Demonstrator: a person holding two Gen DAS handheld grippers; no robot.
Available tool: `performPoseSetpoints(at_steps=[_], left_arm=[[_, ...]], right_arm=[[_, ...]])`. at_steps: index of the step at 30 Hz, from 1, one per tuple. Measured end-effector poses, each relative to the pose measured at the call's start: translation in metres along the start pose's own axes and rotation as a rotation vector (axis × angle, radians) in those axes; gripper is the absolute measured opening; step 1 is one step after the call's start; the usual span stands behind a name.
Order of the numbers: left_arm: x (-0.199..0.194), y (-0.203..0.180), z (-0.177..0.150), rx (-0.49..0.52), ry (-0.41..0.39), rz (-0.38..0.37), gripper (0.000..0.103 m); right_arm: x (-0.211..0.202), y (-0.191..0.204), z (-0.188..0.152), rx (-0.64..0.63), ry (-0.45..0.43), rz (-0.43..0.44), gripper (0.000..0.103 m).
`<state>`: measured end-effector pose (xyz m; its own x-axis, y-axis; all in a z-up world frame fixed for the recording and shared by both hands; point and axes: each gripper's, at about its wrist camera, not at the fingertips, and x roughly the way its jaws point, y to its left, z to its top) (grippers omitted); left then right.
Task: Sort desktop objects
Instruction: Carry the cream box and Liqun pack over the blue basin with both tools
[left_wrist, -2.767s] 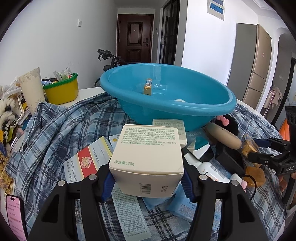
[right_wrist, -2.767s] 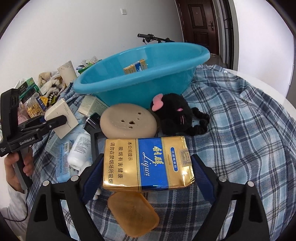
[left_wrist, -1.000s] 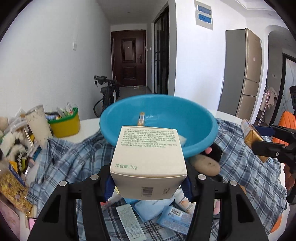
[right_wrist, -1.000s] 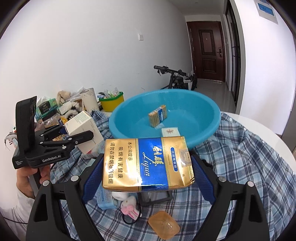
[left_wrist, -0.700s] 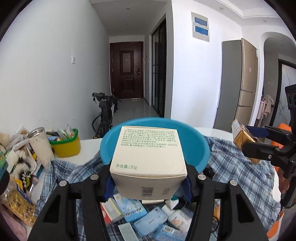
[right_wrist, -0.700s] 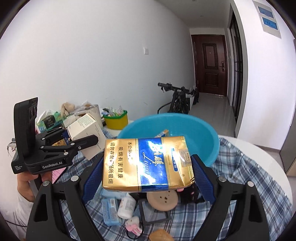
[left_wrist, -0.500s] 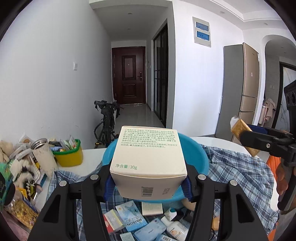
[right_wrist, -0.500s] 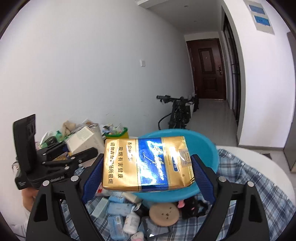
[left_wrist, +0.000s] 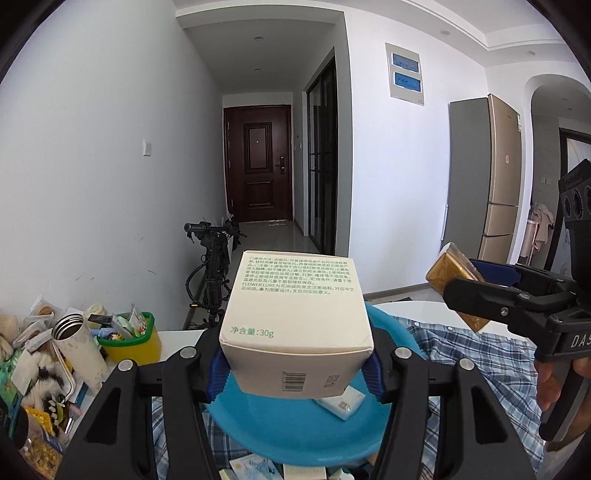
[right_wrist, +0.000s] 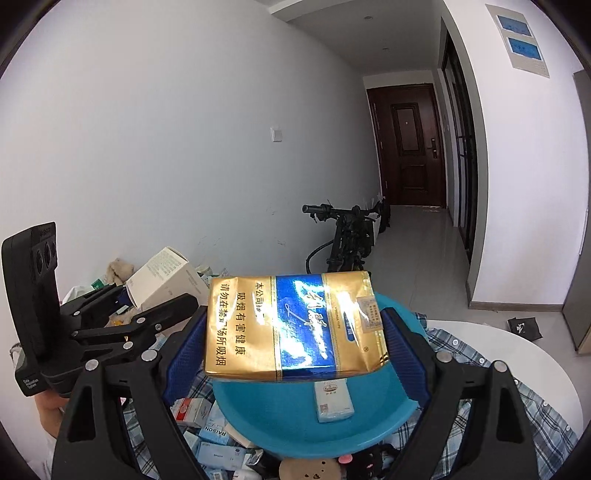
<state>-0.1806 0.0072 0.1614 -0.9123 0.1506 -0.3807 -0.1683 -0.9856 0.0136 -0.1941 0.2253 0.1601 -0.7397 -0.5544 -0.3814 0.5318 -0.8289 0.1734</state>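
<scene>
Your left claw (left_wrist: 295, 365) is clamped on a cream-white cardboard box with green print and a barcode (left_wrist: 295, 325), its blue pads pressed against the box's two sides. The box hangs in the air above the round blue plastic basin (left_wrist: 295, 439). Your right claw (right_wrist: 295, 354) grips a glossy gold-and-blue cigarette carton (right_wrist: 295, 325) by its short ends, held flat above the same basin. Inside the basin lies a small white-and-blue packet (right_wrist: 333, 400). The basin sits on a blue-and-white plaid cloth (right_wrist: 480, 365) spread over the white round surface (right_wrist: 546, 365). Small boxes and packets (right_wrist: 212, 435) crowd the cloth in front of the basin. At the left stand a yellow tub with a green rim (left_wrist: 129, 343) and a white steel-rimmed flask (left_wrist: 79, 350).
</scene>
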Motion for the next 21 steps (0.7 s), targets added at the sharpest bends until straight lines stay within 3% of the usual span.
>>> performPoseSetpoints(at_steps=[11, 21], left_arm=[[0.081, 0.019, -0.016, -0.022, 0.092, 0.001, 0.061], [0.103, 0.031, -0.024, -0.039, 0.129, 0.021, 0.061]], right_arm=[[0.065, -0.028, -0.022, 0.044, 0.111, -0.011, 0.088], [0.075, -0.025, -0.027, 0.027, 0.143, -0.046, 0.088]])
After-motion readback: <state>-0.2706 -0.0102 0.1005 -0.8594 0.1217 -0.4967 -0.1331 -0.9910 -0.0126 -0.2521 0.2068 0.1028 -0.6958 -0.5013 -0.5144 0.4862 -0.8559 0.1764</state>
